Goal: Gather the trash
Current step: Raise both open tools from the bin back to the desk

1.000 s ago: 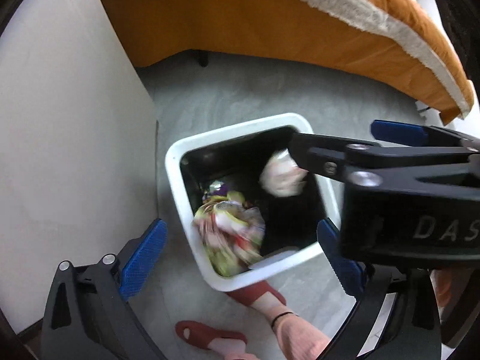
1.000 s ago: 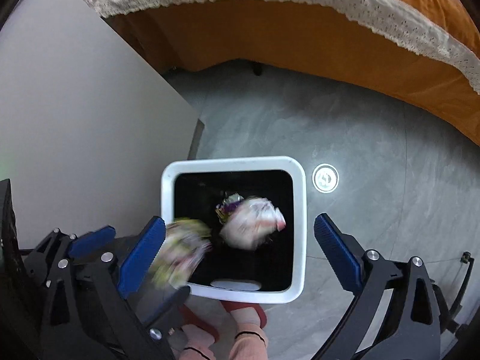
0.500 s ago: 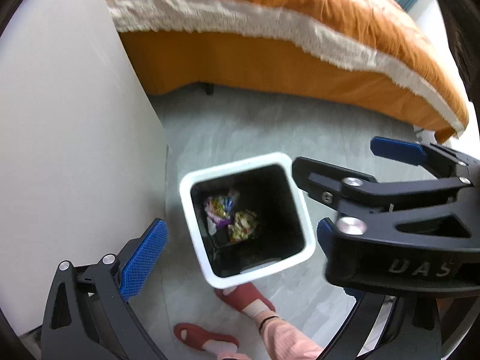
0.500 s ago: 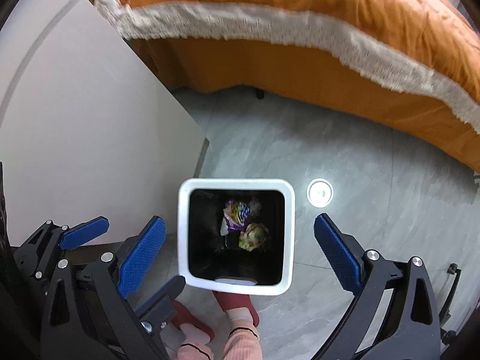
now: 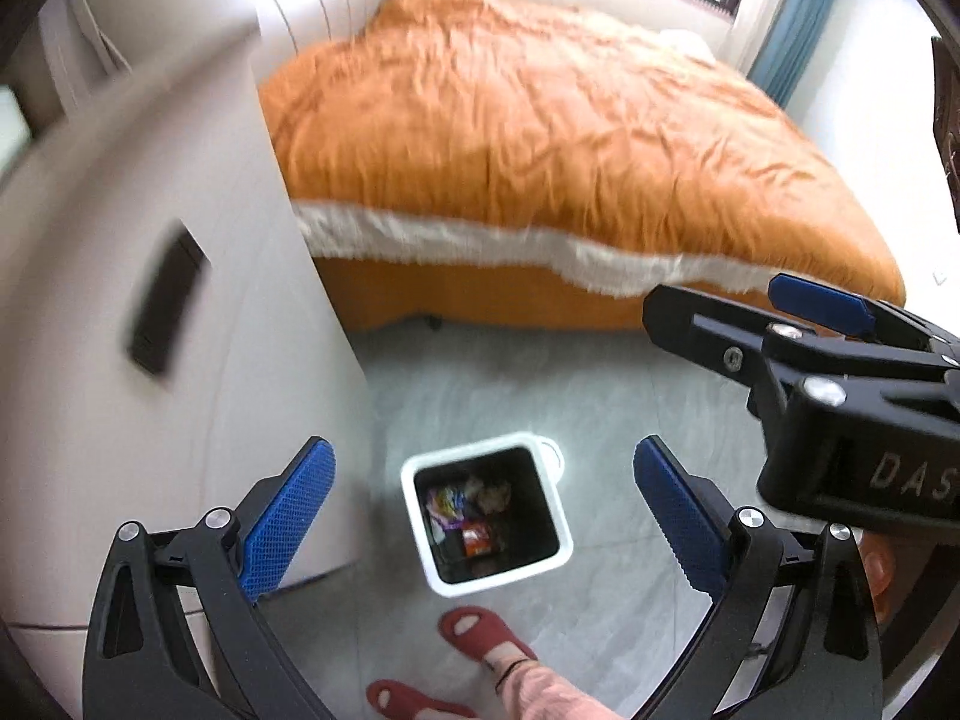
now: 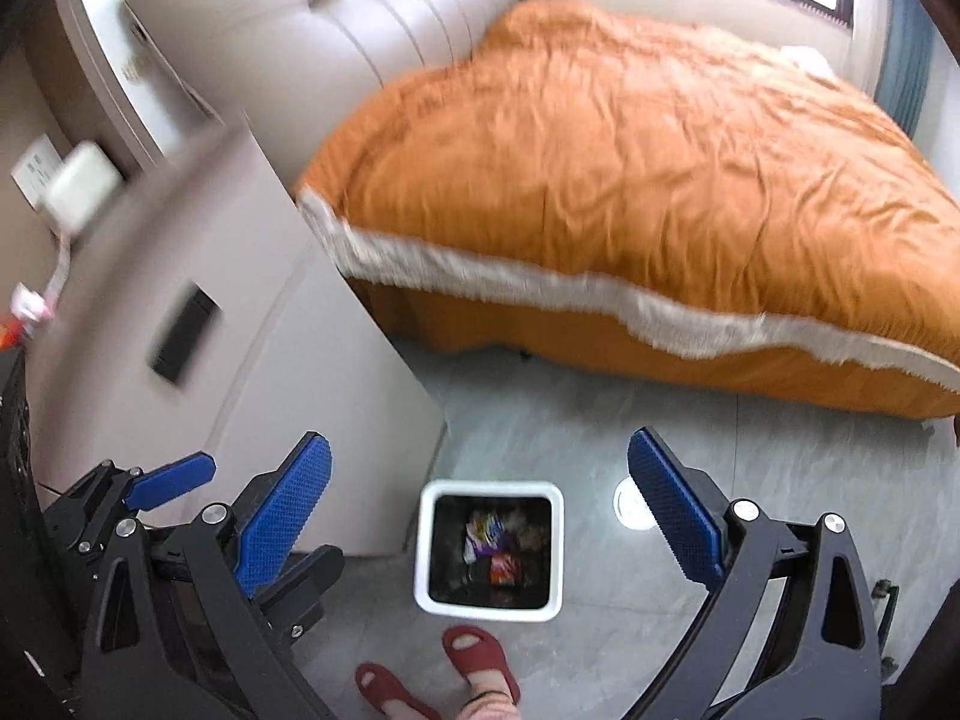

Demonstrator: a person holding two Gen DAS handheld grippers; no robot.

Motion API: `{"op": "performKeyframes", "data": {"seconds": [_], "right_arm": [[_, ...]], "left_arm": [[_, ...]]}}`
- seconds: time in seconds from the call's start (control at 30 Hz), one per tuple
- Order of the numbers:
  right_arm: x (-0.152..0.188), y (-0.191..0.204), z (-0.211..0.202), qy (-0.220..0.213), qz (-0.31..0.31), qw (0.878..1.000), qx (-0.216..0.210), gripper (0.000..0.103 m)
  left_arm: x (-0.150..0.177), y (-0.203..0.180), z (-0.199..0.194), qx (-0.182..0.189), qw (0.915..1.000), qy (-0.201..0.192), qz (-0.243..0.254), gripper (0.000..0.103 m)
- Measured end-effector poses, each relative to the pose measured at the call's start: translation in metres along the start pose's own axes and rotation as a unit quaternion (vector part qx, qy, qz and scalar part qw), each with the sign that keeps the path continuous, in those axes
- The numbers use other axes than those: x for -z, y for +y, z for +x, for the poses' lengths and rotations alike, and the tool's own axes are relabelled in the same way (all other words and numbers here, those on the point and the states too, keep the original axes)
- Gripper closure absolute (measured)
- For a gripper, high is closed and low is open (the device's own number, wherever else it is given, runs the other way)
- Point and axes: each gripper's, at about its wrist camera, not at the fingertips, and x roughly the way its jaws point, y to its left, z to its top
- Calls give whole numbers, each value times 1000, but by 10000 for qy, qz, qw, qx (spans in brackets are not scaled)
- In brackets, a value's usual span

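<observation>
2 grippers released, raised higher | left gripper (image 5: 480,516) | right gripper (image 6: 480,516) | wrappers (image 6: 498,546) settled in bin (image 6: 492,605)

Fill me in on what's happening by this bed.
A person in red slippers stands over a white trash bin on the floor beside an orange-covered bed, holding a gripper in each hand. The left gripper and right gripper are both open and empty above the bin. Crumpled wrappers lie at the bottom of the bin.
</observation>
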Motion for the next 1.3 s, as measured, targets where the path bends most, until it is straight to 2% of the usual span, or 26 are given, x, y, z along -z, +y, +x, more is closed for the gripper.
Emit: {"op": "performKeyframes", "data": {"seconds": [0.1,0.27,0.37,0.63,0.97,1.17,1.3], "right_arm": [[-17,10,-35,-312,-54,9994,-124,4],[-39,44,-79,-736,-319,9956,-477,4],[-46,70,-96,-946,-570,9922,-584,4],[-67,153,-118,-1194,-1130,9776,-1310,4],[-72,258,-116,-1224,-1865,9564,-1883,4],[-68,310,-84,-1034,-2236,9482,-2006,4],[-59,342,-45,-923,-2660,9429,-1778,4]], "left_arm": [[-11,1,-43,-75,9993,-361,38,5],[-20,14,-106,-409,9952,-880,-87,5],[-20,33,-143,-671,9905,-1179,-245,5],[-8,94,-206,-1360,9746,-1615,-748,5],[17,173,-262,-2032,9479,-1943,-1495,5],[37,226,-274,-2557,9312,-1837,-1838,5],[56,268,-276,-2842,9199,-1687,-2110,5]]}}
